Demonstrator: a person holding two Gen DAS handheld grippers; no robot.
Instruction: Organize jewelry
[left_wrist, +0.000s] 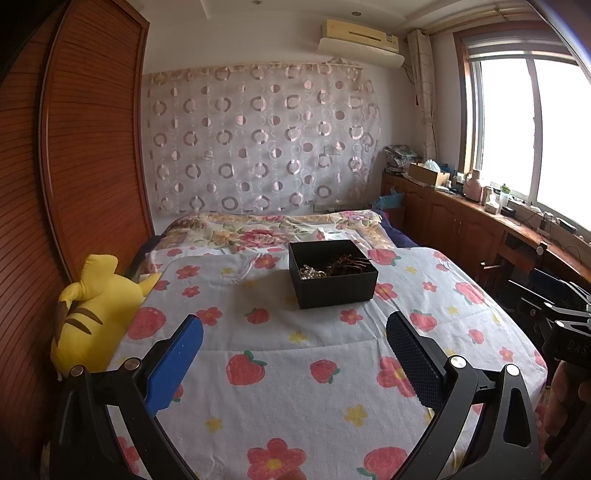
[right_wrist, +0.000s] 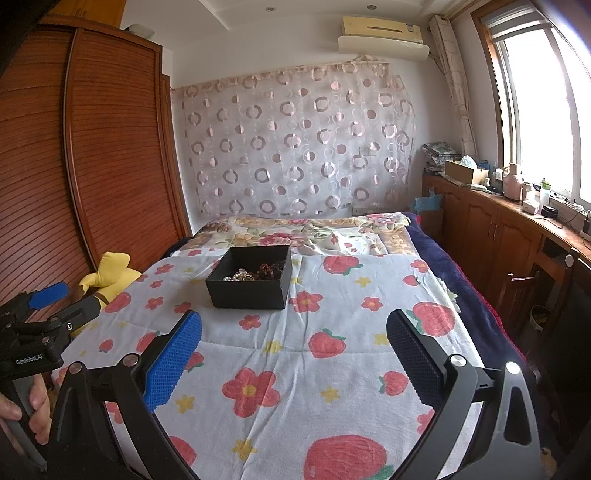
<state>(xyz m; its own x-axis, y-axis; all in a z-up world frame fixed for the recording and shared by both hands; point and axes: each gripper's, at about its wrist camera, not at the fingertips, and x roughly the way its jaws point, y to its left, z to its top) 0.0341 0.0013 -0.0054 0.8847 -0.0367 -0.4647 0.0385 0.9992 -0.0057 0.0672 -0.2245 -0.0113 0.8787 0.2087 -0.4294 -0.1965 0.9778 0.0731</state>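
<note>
Above the bedspread, both grippers' jaws gape empty, facing the jewelry box.

A box sits mid-bed, holding what seems jewelry; plush toy lies left.

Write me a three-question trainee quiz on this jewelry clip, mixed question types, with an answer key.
1. True or false: the left gripper is shut on a necklace.
2. Where does the black box stand? A) on the wooden counter B) on the strawberry-print blanket C) on the floor
3. Fill in: the jewelry lies ____ the box.

Key
1. False. Both the left and the right gripper are open and hold nothing.
2. B.
3. Inside. It is a tangle of pale beads and darker pieces; single items cannot be told apart.
</note>
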